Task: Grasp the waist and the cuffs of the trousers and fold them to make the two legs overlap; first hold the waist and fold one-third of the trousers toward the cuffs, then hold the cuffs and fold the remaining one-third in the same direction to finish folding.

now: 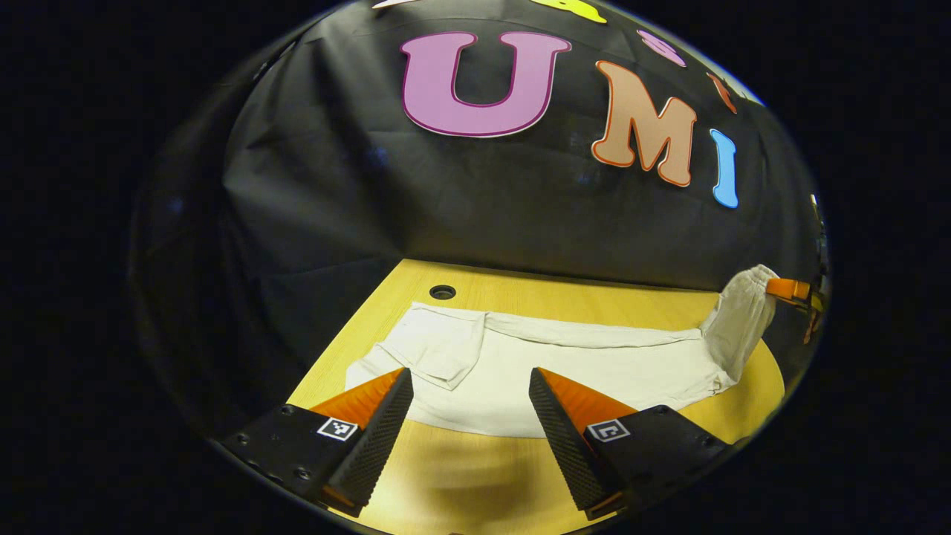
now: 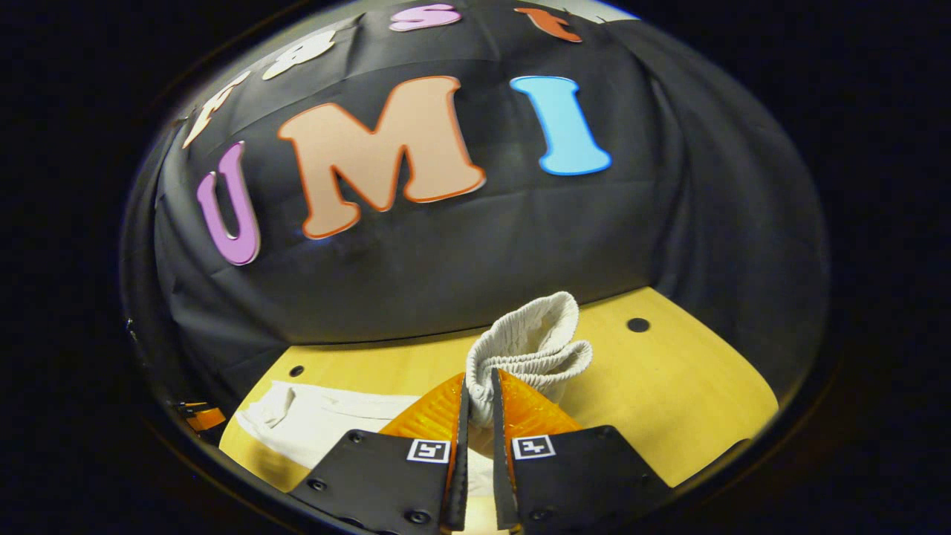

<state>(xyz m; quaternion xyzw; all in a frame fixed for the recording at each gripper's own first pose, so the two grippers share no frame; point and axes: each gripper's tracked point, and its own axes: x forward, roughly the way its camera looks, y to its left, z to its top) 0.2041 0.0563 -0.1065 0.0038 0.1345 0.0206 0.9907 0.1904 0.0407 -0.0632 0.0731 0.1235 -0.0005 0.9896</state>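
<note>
Cream trousers (image 1: pixel 579 371) lie lengthwise on the yellow wooden table (image 1: pixel 594 297), the legs one on the other. In the left gripper view my left gripper (image 1: pixel 470 377) stands open just above the near edge of the cloth toward its left end, with nothing between its fingers. At the far right the other gripper (image 1: pixel 787 288) lifts the trousers' end (image 1: pixel 743 316) off the table. In the right gripper view my right gripper (image 2: pixel 479 386) is shut on the ribbed elastic waist (image 2: pixel 531 338), which bunches up above the fingertips. The rest of the trousers (image 2: pixel 319 420) trails left on the table.
The black cloth wall stands close behind the table's far edge. A round cable hole (image 1: pixel 442 292) sits at the table's back left, and another hole (image 2: pixel 637 325) lies to the right of the raised waist. Bare tabletop (image 2: pixel 669 401) extends right of the right gripper.
</note>
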